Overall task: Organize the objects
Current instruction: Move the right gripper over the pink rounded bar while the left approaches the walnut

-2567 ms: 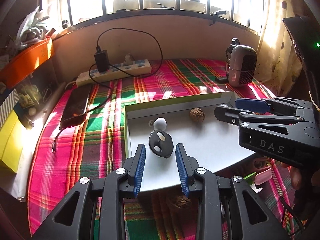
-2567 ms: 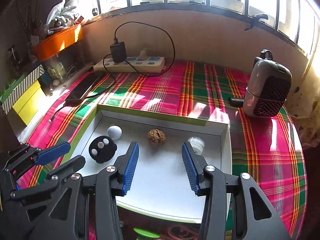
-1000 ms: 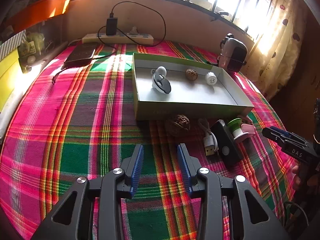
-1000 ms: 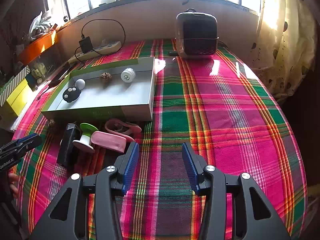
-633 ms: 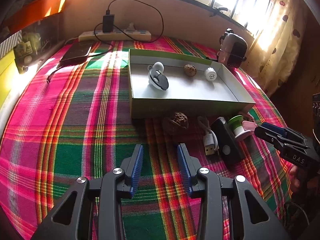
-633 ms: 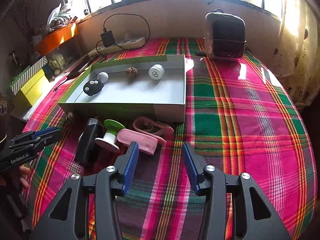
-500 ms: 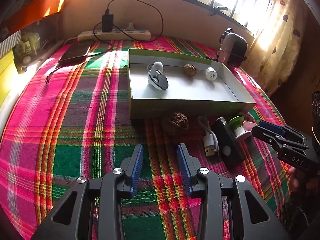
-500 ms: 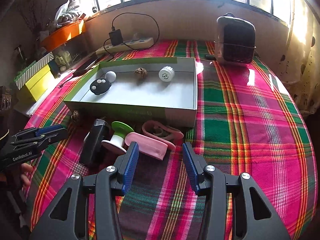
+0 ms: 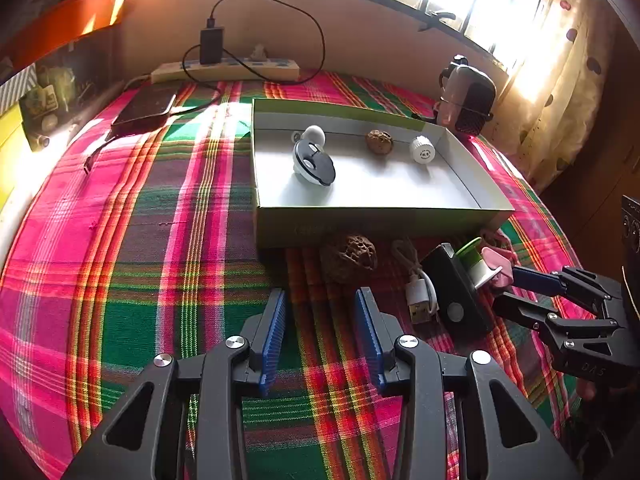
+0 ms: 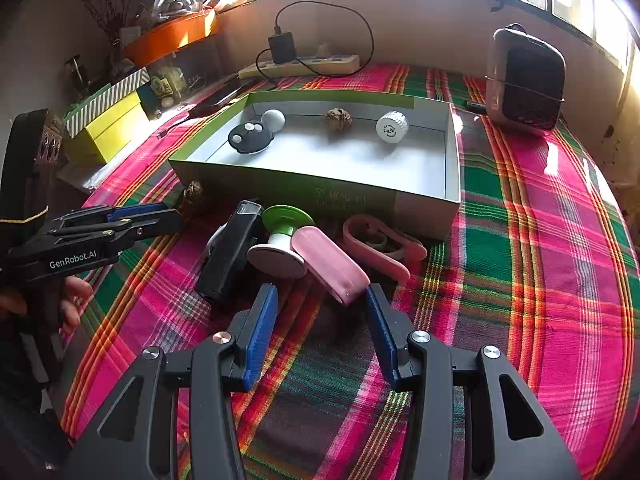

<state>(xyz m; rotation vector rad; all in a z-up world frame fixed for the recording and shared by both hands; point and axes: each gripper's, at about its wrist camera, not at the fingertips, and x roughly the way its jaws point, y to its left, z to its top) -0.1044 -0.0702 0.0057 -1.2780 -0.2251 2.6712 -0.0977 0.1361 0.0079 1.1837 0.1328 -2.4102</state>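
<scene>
Right tongs [image 10: 318,312] hovered low, jaws apart, just short of the pink case [image 10: 330,270]. Left tongs [image 9: 320,322] apart, empty, facing the walnut [image 9: 349,257]

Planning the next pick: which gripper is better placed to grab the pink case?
Right. The right gripper is open with the pink case just ahead of its fingertips; the left gripper faces the walnut instead.

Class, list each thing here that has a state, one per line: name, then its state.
Left tool: open, empty, aimed at the walnut outside the box.
Right tool: open, empty, near the pink case.
Box: open-topped, holding four items.
Walnut outside the box: on the cloth.
Pink case: lying tilted.
Charger: plugged into the power strip.
</scene>
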